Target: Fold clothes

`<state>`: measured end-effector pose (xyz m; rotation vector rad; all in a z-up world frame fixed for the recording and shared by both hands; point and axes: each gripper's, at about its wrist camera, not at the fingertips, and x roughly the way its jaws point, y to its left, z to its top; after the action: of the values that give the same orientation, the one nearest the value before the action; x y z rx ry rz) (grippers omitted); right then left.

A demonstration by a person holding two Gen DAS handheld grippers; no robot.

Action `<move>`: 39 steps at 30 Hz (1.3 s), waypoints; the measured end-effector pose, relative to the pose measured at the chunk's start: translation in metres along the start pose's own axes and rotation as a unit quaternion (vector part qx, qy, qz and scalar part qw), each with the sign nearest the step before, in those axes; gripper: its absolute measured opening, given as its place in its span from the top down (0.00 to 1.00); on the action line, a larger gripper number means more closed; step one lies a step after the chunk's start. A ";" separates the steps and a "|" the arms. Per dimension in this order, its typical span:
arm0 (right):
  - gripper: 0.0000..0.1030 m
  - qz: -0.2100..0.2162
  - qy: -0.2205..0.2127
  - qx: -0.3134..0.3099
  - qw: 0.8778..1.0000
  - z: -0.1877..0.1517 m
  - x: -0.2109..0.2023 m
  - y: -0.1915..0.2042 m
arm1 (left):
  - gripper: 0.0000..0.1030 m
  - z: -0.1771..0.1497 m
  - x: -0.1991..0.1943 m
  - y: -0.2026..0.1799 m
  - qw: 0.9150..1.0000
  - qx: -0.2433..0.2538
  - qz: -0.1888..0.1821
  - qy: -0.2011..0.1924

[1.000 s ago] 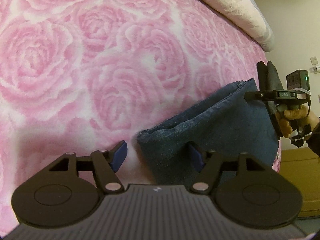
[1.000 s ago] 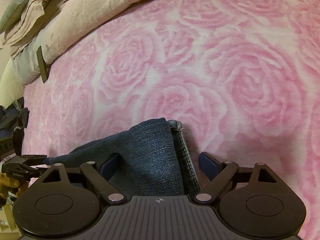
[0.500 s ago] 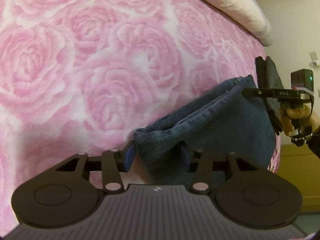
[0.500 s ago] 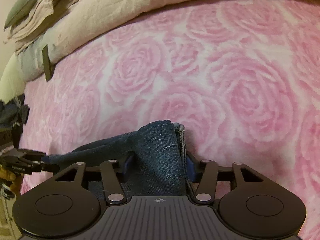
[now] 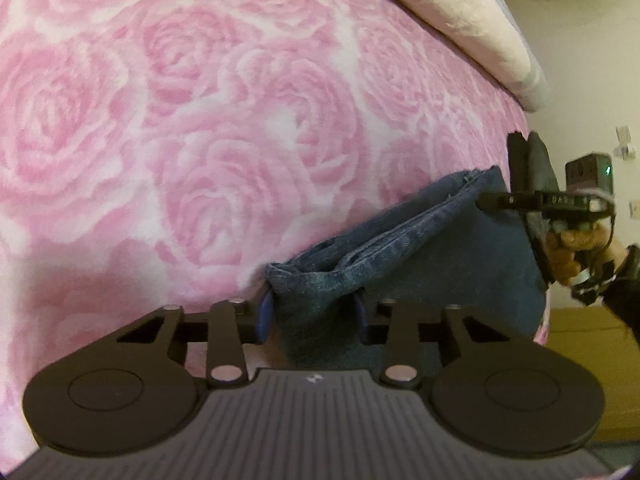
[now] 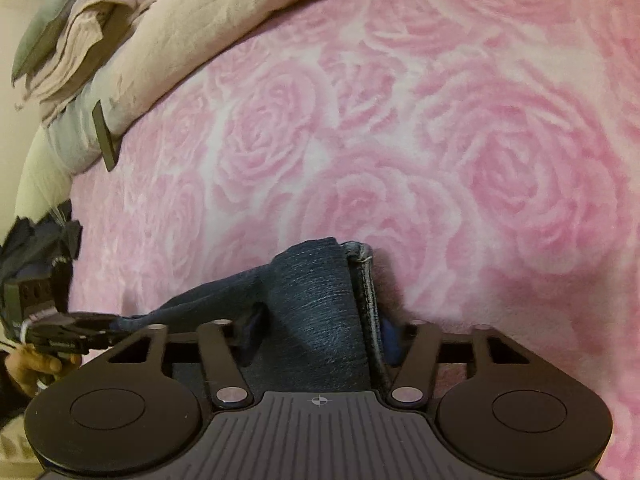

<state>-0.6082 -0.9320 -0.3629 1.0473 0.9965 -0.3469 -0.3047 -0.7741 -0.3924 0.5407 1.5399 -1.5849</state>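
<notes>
Pink fleece blanket printed with large roses (image 5: 200,140), covering the bed and filling most of both wrist views. Along its far edge lies a cream-coloured plush duvet (image 6: 208,40), rolled into a long ridge; a heap of crumpled pale beige and grey-green garments (image 6: 68,40) sits on the duvet's left end in the right wrist view, and a small flat dark rectangular object (image 6: 105,136) stands tilted against the duvet where it meets the blanket.

Folded dark blue denim jeans (image 5: 420,264), resting on the pink blanket near its front edge and stretched between the two grippers. In the left wrist view the layered fold edge runs up and to the right; in the right wrist view a stitched, lighter seam lies along the denim's right side.

Left gripper (image 5: 312,316), black with blue pads: jaws drawn narrow, clamping one bunched end of the jeans. It also appears at the left margin of the right wrist view, held in the person's hand.

Right gripper (image 6: 318,336), same build: jaws narrow, pinching the opposite end of the jeans, with denim filling the gap between the pads. The left wrist view shows it at the right edge, gripped by the person's right hand (image 5: 568,252).
</notes>
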 end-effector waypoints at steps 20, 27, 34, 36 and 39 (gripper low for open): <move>0.35 -0.024 -0.061 0.027 0.997 -0.039 -0.050 0.000 | 0.72 -0.002 -0.037 -0.036 0.995 0.074 0.069 -0.008; 0.21 0.029 -0.053 0.070 0.996 -0.066 -0.065 -0.043 | 0.72 0.001 -0.040 -0.078 0.991 0.127 0.041 -0.015; 0.12 0.091 -0.031 0.083 0.992 -0.065 -0.041 -0.062 | 0.72 -0.010 0.009 -0.133 0.982 0.188 0.007 0.027; 0.15 0.091 -0.025 0.076 0.993 -0.063 -0.037 -0.062 | 0.72 -0.014 0.022 -0.146 0.978 0.206 0.005 0.038; 0.47 0.058 -0.019 0.076 0.995 -0.063 -0.045 -0.056 | 0.72 -0.019 0.034 -0.162 0.973 0.225 0.007 0.045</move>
<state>-0.7016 -0.9156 -0.3657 1.2259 0.8808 -0.3492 -0.4568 -0.7823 -0.3257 0.8793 1.2344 -1.9313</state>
